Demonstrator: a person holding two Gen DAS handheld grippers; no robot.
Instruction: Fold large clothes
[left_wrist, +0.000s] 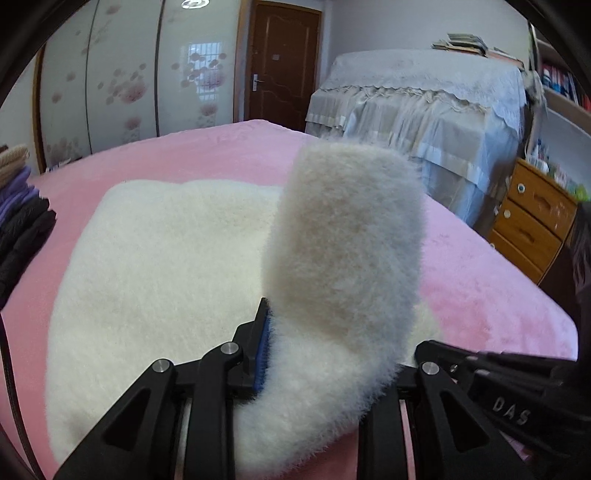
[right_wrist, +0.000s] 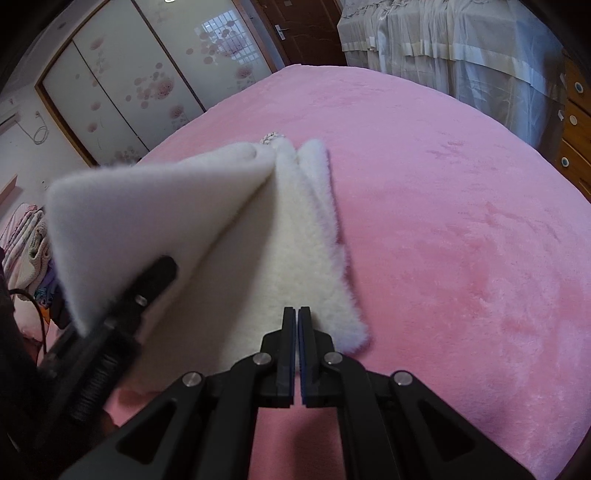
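On the pink bed (left_wrist: 480, 280) I see the fluffy white coat (left_wrist: 155, 266) spread flat, folded clothes (left_wrist: 22, 214) stacked left. My left gripper (left_wrist: 325, 354) clamps a raised flap blocking its view. Only the right view shows my right gripper (right_wrist: 297, 314) clenched, pinching nothing, over the coat's hem.

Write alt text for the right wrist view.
The right tongs, shut, pinch the near edge of a fluffy white garment on a pink bedspread. At left, the left tongs lift a flap of it.
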